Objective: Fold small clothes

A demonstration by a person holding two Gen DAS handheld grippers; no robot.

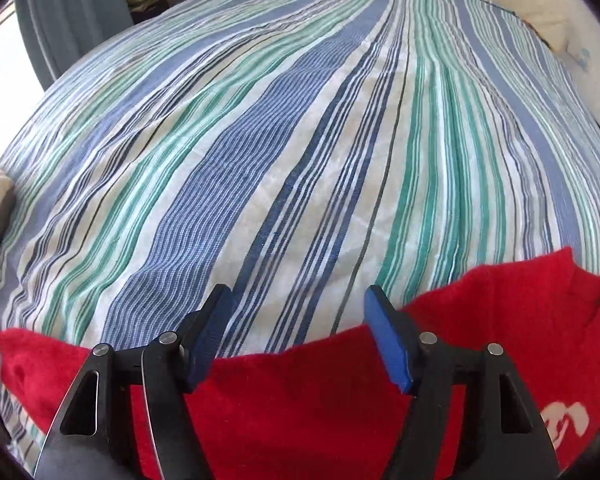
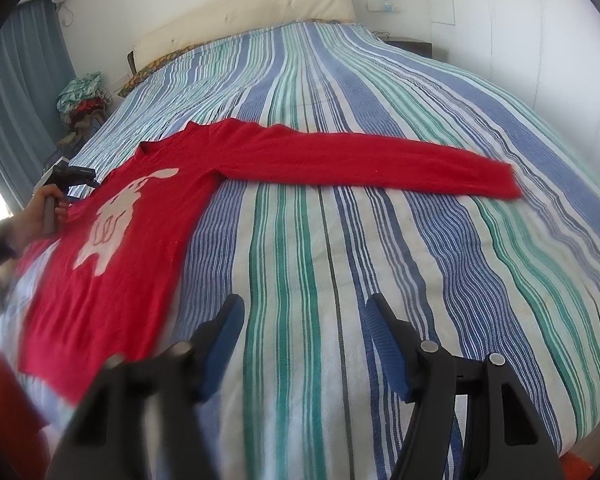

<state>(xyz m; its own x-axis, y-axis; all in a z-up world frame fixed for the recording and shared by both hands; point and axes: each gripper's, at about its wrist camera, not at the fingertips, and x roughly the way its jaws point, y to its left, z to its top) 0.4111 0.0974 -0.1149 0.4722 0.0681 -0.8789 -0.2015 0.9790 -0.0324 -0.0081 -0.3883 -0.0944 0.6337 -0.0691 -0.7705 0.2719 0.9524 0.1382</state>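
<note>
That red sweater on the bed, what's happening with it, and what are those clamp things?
A person is folding a red sweater using a handheld two-finger gripper in each hand. It lies flat on the striped bedspread, white figure up, one sleeve stretched out sideways. The left gripper hovers over the sweater's edge, open and empty. The right gripper waits open over bare bedspread beside it. No fold shows yet.

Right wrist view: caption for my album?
Red sweater spread on a striped bed, open hand-held gripper above.
</note>
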